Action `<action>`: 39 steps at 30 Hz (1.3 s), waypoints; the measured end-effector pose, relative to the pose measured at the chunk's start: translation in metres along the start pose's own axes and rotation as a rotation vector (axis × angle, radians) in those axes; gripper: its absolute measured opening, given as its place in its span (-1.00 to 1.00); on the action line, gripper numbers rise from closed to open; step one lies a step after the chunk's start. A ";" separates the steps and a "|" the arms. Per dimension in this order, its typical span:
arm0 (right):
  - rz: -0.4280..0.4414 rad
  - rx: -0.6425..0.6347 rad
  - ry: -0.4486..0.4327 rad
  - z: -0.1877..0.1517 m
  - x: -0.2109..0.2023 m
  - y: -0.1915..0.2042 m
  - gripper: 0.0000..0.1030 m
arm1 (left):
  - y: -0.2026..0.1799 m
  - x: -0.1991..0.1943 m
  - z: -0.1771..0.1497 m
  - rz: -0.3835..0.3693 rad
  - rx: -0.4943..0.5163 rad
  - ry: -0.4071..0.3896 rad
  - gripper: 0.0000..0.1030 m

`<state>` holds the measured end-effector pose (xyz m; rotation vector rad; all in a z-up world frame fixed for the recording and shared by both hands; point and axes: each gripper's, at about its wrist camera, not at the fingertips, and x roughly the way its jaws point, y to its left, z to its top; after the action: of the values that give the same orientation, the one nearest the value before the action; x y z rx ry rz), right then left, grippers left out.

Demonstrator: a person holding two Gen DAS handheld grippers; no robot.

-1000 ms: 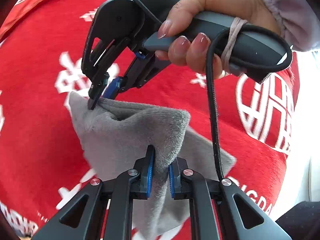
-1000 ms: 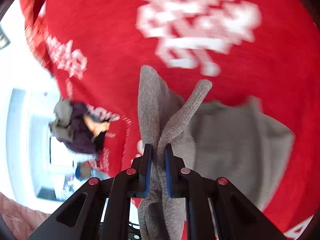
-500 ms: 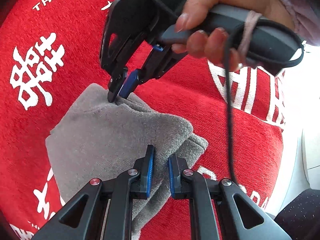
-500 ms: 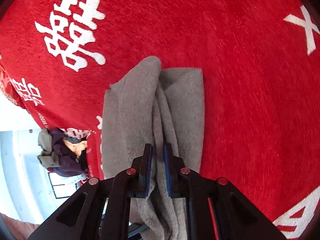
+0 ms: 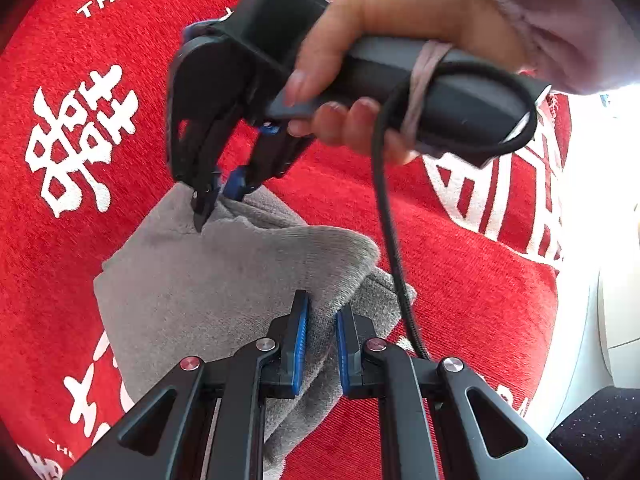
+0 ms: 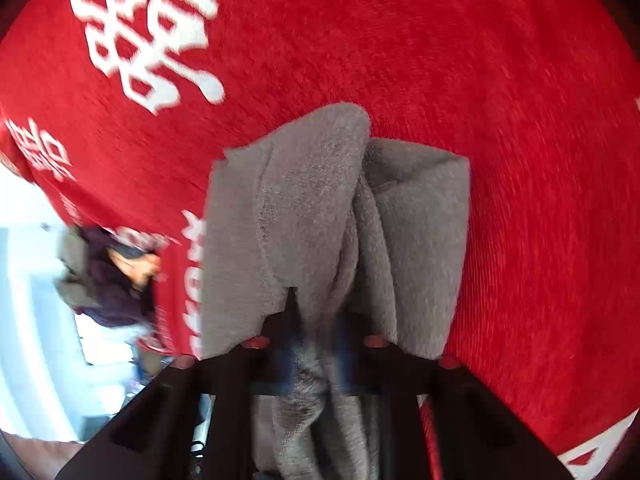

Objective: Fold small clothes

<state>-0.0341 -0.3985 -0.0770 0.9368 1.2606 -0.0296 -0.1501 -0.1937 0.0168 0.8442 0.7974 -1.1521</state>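
Note:
A small grey fleece garment (image 5: 224, 280) lies folded over on a red cloth with white characters (image 5: 72, 80). My left gripper (image 5: 320, 320) is at its near edge, jaws slightly apart with the grey fabric between the blue pads. My right gripper (image 5: 214, 200), held in a hand, stands at the garment's far corner with its tips parted a little on the fabric. In the right wrist view the garment (image 6: 320, 208) lies doubled on the red cloth (image 6: 480, 80), and the gripper (image 6: 320, 320) is blurred with fabric between its fingers.
A black cable (image 5: 392, 248) hangs from the right gripper handle across the garment's right edge. The red cloth ends at the right of the left wrist view, with a pale surface (image 5: 600, 260) beyond. A dark bundle of clothes (image 6: 112, 272) lies past the cloth's edge.
Both grippers brought the lifted grey garment down onto the red cloth, folded over. Their jaws have eased apart a little. The right wrist view is now motion-blurred.

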 end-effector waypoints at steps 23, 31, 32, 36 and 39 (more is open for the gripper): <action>-0.072 0.071 -0.111 -0.060 -0.053 -0.029 -0.30 | -0.003 -0.015 -0.016 -0.024 -0.078 0.046 0.48; -0.003 0.067 -0.063 -0.111 -0.060 -0.013 -0.29 | 0.059 -0.039 -0.032 -0.031 -0.347 0.087 0.48; -0.003 0.066 -0.057 -0.114 -0.056 -0.011 -0.29 | 0.074 -0.037 -0.036 -0.034 -0.412 0.100 0.48; -0.057 0.040 -0.060 -0.119 -0.045 -0.002 -0.84 | 0.127 -0.022 -0.060 -0.042 -0.663 0.165 0.48; -0.108 0.058 -0.080 -0.127 -0.045 -0.010 -0.86 | 0.143 -0.006 -0.084 -0.041 -0.731 0.215 0.48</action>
<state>-0.1557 -0.3478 -0.0456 0.9076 1.2402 -0.1879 -0.0213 -0.0904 0.0050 0.3365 1.3095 -0.7166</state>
